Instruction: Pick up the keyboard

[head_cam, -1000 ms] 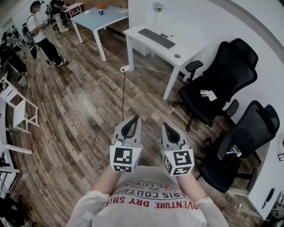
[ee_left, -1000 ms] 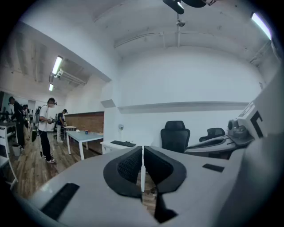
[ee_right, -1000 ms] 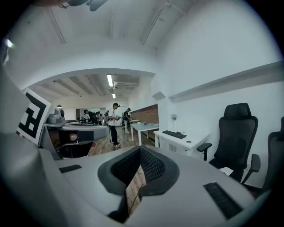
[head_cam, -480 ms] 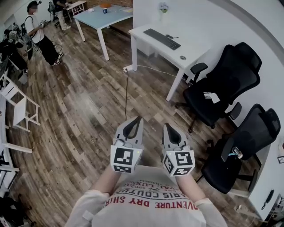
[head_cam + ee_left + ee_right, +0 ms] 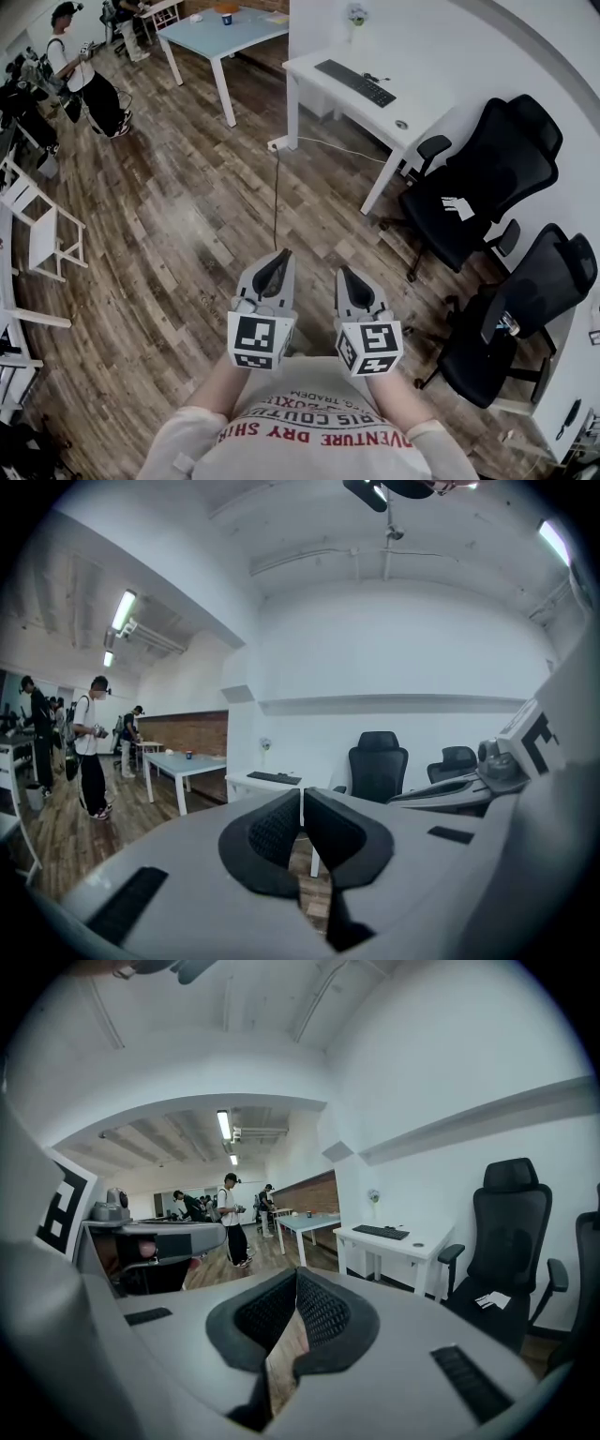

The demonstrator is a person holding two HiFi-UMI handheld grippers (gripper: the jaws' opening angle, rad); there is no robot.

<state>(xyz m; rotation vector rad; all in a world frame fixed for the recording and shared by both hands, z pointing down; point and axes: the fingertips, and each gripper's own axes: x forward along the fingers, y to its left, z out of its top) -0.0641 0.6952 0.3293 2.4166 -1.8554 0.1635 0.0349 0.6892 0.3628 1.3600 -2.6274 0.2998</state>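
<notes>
A: Head view?
B: Keyboard on white desk, toward its far corner; well ahead of left gripper and right gripper, both closed, empty.
A: Gripper views?
B: Jaws together in each; keyboard distant, beyond tips.

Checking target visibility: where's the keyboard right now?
Head view, upper centre-right: the keyboard lies on the white desk by the wall, left of a black office chair.

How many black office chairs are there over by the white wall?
2. One black office chair stands right of the white desk; the second chair sits below it in the head view. More may be hidden.
</notes>
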